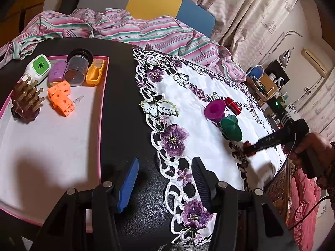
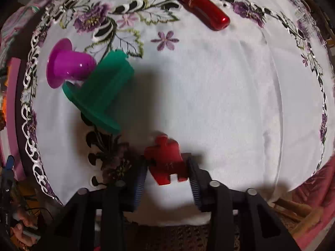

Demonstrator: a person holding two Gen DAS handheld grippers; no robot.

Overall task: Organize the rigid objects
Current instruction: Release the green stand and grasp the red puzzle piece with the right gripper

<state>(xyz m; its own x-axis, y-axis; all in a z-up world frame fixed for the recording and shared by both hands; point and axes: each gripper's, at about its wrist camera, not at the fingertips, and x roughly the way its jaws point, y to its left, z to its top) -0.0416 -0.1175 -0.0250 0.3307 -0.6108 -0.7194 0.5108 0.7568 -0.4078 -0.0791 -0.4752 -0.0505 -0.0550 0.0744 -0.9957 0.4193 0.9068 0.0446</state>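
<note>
The right gripper [image 2: 167, 173] is pinching the red puzzle piece [image 2: 166, 160] over the embroidered cloth [image 2: 230, 104], apparently by its flat edges. It is probably light, stiff and smooth. The left gripper [image 1: 165, 179] is hovering, jaws spread.

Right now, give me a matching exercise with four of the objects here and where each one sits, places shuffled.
Things:
1. red puzzle piece
2. orange cheese block
3. red capsule
4. green spool

Places:
A. in the pink tray
B. between the right gripper pads
C. alone on the cloth's far side
D. against the magenta spool

Pairs: 1-B, 2-A, 3-C, 4-D
</note>
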